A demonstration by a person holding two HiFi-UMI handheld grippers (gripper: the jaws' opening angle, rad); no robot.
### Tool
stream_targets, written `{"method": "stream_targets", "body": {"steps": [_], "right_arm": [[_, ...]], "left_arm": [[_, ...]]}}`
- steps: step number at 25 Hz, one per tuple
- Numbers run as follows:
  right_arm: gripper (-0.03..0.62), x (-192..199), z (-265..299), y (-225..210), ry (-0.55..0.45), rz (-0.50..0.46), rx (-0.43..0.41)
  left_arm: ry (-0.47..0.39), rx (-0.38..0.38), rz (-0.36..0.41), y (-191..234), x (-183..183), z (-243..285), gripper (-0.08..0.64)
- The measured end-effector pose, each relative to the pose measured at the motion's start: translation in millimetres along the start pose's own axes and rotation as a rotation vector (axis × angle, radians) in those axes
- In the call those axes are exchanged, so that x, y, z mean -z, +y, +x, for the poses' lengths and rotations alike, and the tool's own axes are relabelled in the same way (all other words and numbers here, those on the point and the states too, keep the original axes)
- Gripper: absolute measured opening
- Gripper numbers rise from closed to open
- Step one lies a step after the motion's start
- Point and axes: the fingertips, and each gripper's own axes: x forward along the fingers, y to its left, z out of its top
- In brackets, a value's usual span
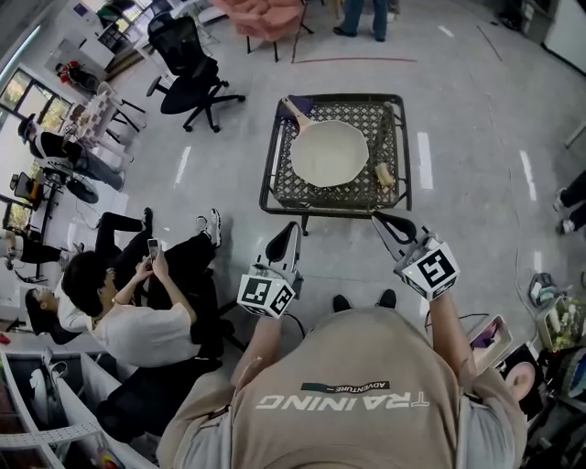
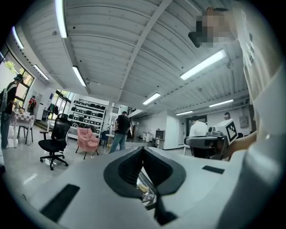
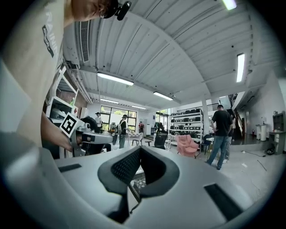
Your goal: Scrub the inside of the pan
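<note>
A pale, cream-coloured pan (image 1: 328,153) lies on a black mesh table (image 1: 272,196), its handle (image 1: 295,112) pointing to the far left over a purple cloth (image 1: 303,103). A small yellowish scrubber (image 1: 385,172) lies on the mesh to the right of the pan. My left gripper (image 1: 294,225) and right gripper (image 1: 376,217) are both held level just short of the table's near edge, apart from everything on it. In the left gripper view the left gripper (image 2: 143,148) is shut and empty. The right gripper (image 3: 140,148) is likewise shut on nothing.
A person (image 1: 137,302) sits on the floor close at my left with a phone. A black office chair (image 1: 192,69) stands far left of the table, a pink chair (image 1: 265,18) behind it. Two standing legs (image 1: 364,18) show at the back. Clutter lies at the right edge (image 1: 549,321).
</note>
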Motion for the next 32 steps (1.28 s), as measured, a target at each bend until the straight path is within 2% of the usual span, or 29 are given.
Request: {"method": "stream_targets", "body": {"steps": [5,8,16,23,27,32], "right_arm": [[0.017,6,4,5,0.006,0.03,-0.003],[0.017,5,11,10,0.007,0.042,0.003],[0.017,5,39,20,0.004,0.059,0.081],[0.018,6,47,17,0.003,0.058,0.122],[0.017,4,45,5,-0.004,0.055,0.095],[0.018,6,53,-19,-0.025,0.065,0.046]], "left_arm": [[0.0,-0.005,-0.048,7,3,-3,0.017],[0.012,-0.008,-0.03,14,6,-8,0.017],[0.009,0.039,-0.045,41,6,-14,0.017],[0.013,0.088,-0.072,42,18,3,0.017],[0.013,0.085,-0.076,37,19,16,0.017],[0.018,0.041,-0.067,40,11,36,0.017]]}}
